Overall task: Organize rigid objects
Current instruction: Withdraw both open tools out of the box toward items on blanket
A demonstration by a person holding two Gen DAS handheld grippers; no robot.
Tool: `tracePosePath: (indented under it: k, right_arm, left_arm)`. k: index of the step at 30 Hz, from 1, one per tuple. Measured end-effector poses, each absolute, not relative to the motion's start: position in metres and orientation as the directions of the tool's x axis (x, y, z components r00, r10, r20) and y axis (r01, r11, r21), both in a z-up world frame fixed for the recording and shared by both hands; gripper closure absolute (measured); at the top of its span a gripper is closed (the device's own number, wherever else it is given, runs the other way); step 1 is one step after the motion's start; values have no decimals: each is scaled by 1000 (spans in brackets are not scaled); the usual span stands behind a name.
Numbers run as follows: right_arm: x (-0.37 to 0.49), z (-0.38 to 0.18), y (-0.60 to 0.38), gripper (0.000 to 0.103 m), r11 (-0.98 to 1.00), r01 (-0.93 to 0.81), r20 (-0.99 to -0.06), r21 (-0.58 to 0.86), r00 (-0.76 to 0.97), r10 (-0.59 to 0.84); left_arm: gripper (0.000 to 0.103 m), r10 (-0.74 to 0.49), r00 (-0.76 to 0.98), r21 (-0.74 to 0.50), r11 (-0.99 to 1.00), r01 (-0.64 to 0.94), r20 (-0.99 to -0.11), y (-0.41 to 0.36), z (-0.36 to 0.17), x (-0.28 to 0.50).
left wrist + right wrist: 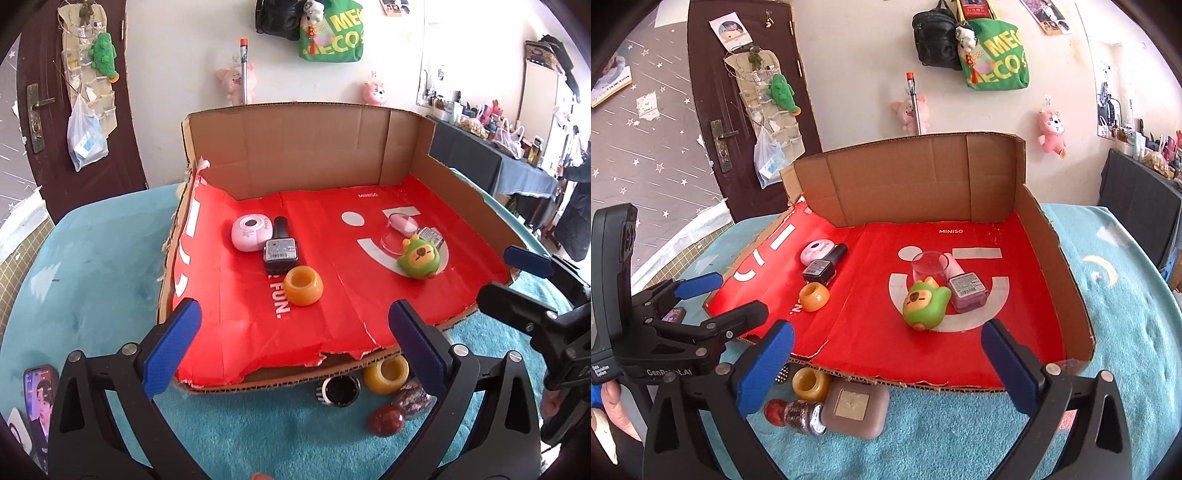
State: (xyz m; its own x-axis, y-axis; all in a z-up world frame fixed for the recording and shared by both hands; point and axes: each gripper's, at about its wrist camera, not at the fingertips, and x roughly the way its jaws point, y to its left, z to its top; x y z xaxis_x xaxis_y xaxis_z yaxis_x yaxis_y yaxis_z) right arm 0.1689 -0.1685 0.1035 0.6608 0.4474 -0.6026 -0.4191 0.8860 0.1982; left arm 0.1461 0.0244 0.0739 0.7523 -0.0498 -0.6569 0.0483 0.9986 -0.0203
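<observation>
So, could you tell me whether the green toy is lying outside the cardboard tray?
No, the green toy lies inside the cardboard tray, on its red liner.

Brown case (855, 408) partly under cardboard tray (1082, 321)

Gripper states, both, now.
Left gripper: open, holding nothing.
Right gripper: open, holding nothing.
</observation>
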Motion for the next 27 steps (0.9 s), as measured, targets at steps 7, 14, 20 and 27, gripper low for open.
tracePosePath:
  k: [7,14,20,27]
  right_arm:
    - [155,107,-171,0,889,-416,-590,191,675,442]
    - [143,104,-175,0,886,-412,-595,211,665,451]
    - [130,103,-171,0,891,-417,-597,178,674,435]
    - [118,103,-168,0,902,-410,-587,134,700,406]
  left_arm:
    - [0,-75,752,-58,997,49,-655,26,73,134]
    - [0,-67,759,-56,998,40,-648,25,75,123]
    - [0,-72,760,-59,997,44,-645,22,74,114]
    - [0,-85,756,-68,996,54,-649,19,71,106]
